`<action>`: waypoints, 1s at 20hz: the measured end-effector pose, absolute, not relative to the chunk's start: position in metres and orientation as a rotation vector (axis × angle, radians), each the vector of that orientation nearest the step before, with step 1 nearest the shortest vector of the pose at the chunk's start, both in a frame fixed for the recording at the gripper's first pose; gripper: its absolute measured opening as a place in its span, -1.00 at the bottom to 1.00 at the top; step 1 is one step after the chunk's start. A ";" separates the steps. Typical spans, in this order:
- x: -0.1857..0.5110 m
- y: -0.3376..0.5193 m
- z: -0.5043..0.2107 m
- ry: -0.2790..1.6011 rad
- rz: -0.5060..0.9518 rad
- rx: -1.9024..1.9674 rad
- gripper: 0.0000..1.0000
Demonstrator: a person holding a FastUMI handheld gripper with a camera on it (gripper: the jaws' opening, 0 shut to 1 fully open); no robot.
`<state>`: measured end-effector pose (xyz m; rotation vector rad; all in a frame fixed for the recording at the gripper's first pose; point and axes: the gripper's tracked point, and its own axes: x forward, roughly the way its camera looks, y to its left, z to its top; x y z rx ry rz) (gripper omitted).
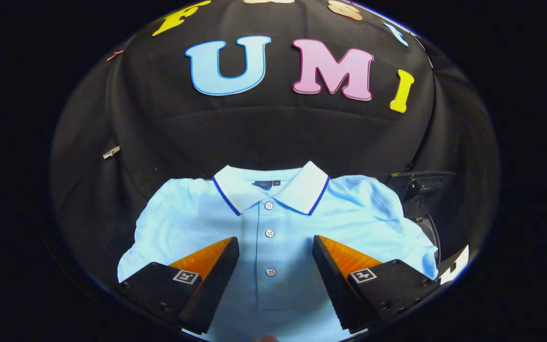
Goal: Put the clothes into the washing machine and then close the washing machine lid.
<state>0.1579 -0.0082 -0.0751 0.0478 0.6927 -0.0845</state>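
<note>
- Gripper [276,247]: its 2 fingers stand wide apart and grip nothing; the gap between them frames the shirt's button line, a spread that suits coming down on cloth from above.
- Shirt [273,228]: a pale blue polo lying flat and face up on the black cloth [112,213], spread under and ahead of the fingers. 3 buttons [269,233] run between the fingers; whether the fingers touch the fabric cannot be told.
- Collar [302,187]: white with a blue edge, beyond the fingertips, pointing toward the booth wall. The shirt is laid out neatly, so a pinch at mid-chest would likely gather it.
- Dark machine part [420,190]: just beside the shirt's far sleeve, probably the washer or its lid, though too little shows to be sure.
- Task stage, as judged: the pick-up is not yet made.
</note>
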 end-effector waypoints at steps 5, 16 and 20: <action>0.164 -0.007 -0.081 0.802 -0.092 0.049 0.96; 0.164 -0.011 -0.085 0.994 -0.140 0.065 0.75; 0.164 -0.015 -0.081 1.008 -0.144 0.072 0.04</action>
